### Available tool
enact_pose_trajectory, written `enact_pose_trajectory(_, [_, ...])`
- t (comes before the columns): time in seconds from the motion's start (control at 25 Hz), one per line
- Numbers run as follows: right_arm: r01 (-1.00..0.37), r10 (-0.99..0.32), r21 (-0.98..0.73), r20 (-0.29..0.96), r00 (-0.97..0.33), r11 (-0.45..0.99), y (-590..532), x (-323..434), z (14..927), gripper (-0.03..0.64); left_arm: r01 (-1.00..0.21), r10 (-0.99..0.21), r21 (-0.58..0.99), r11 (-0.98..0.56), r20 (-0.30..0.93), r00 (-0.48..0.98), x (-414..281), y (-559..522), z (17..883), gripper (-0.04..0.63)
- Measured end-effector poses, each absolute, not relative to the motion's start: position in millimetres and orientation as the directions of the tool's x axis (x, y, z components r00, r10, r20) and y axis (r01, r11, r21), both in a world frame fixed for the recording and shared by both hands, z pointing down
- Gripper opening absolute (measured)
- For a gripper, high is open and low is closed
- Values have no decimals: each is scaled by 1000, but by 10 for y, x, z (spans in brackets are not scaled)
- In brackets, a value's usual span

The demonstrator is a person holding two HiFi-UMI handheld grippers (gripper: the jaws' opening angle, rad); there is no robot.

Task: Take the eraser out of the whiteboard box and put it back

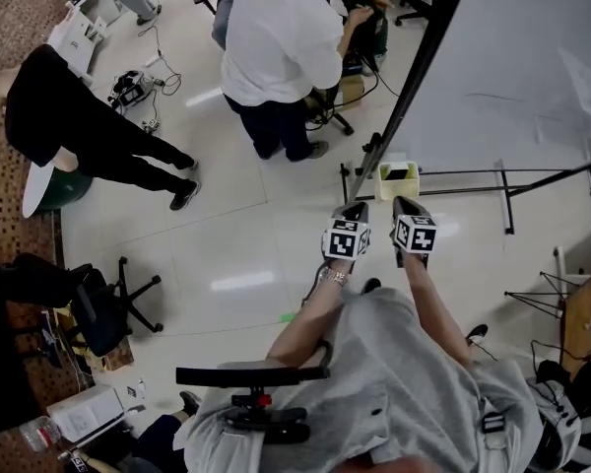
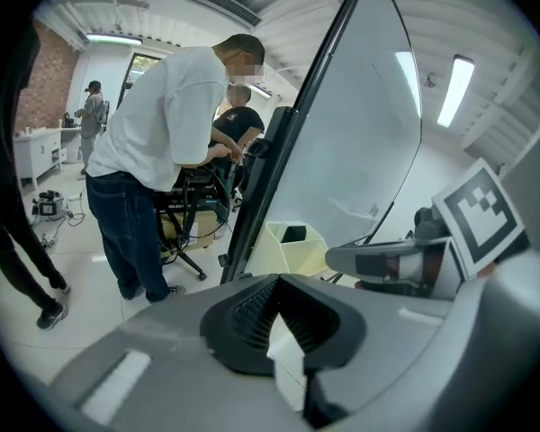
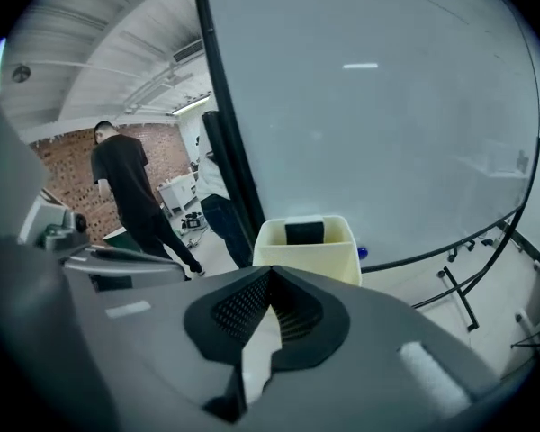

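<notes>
A cream whiteboard box [image 1: 382,187] hangs at the lower edge of the whiteboard [image 1: 512,57], with the black eraser [image 1: 397,173] standing in it. Both grippers hover side by side just short of the box, pointing at it. My left gripper [image 1: 358,208] has its jaws together with nothing between them. My right gripper [image 1: 402,202] is likewise shut and empty. In the right gripper view the box [image 3: 306,257] and eraser [image 3: 304,232] sit straight ahead of the gripper [image 3: 270,273]. In the left gripper view the box [image 2: 292,252] lies ahead and slightly right of the gripper [image 2: 272,279].
The whiteboard stand's legs and bars [image 1: 502,190] spread over the floor to the right. A person in a white shirt [image 1: 276,47] stands beyond the board's left edge, another in black [image 1: 79,126] further left. An office chair [image 1: 108,304] is at the left.
</notes>
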State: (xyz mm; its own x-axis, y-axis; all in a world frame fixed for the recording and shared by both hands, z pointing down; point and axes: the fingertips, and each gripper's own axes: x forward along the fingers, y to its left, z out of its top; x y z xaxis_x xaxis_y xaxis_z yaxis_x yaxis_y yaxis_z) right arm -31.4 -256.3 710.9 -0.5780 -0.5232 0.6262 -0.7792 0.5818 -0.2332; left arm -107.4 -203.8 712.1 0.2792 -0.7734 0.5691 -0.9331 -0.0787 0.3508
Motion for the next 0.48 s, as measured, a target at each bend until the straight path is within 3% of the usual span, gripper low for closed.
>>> enact_pose_trajectory(0.2, [-704, -453, -246, 617, -644, 666, -2073, -354, 7057, 3, -953, -797, 304, -16, 571, 195, -929, -1693, 6986, 5])
enact_pose_trajectory(0.48, [-632, -363, -271, 630, -686, 726, -1077, 298, 7103, 3, -954, -780, 296, 39, 606, 156, 10, -830, 7157, 5])
